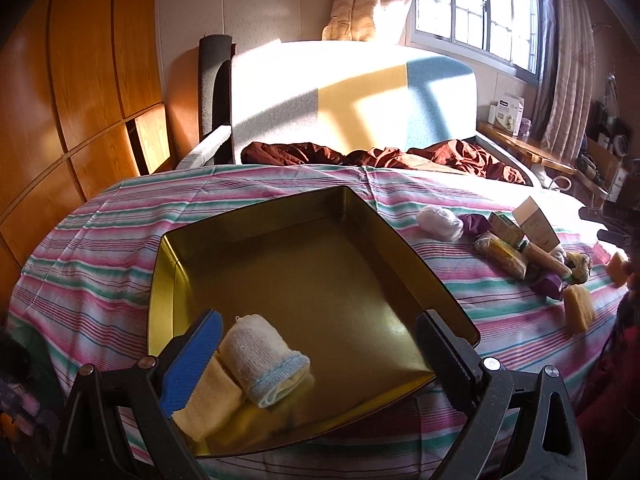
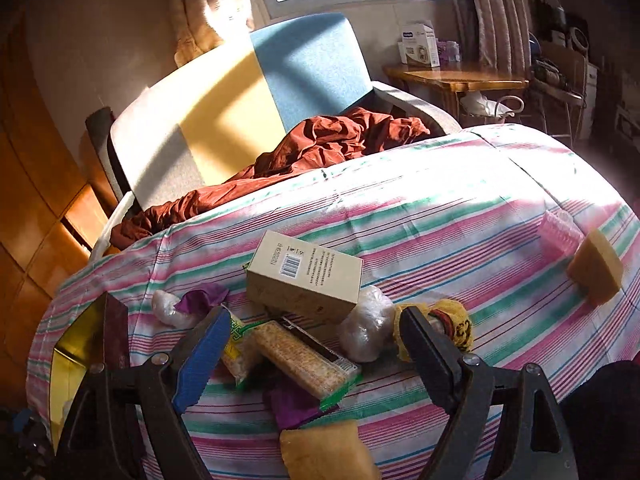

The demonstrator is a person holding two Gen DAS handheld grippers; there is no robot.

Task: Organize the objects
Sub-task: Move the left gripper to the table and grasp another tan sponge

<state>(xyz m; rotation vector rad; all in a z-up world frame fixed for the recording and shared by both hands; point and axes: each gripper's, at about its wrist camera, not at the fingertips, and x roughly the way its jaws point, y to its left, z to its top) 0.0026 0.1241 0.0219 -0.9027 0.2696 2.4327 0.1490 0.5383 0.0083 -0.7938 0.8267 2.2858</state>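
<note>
Now your left tool [image 1: 316, 356] stands wide and empty over the gold tin [image 1: 320, 248] on the striped bedspread [image 1: 100, 248], with a rolled cloth [image 1: 266, 360] and a yellow cloth [image 1: 212, 404] lying in the tin's near corner. Your right tool [image 2: 316, 356] also gapes wide, gripping nothing, above the cracker packet [image 2: 300, 360] in the pile, a beige box [image 2: 308, 276] just behind it.
</note>
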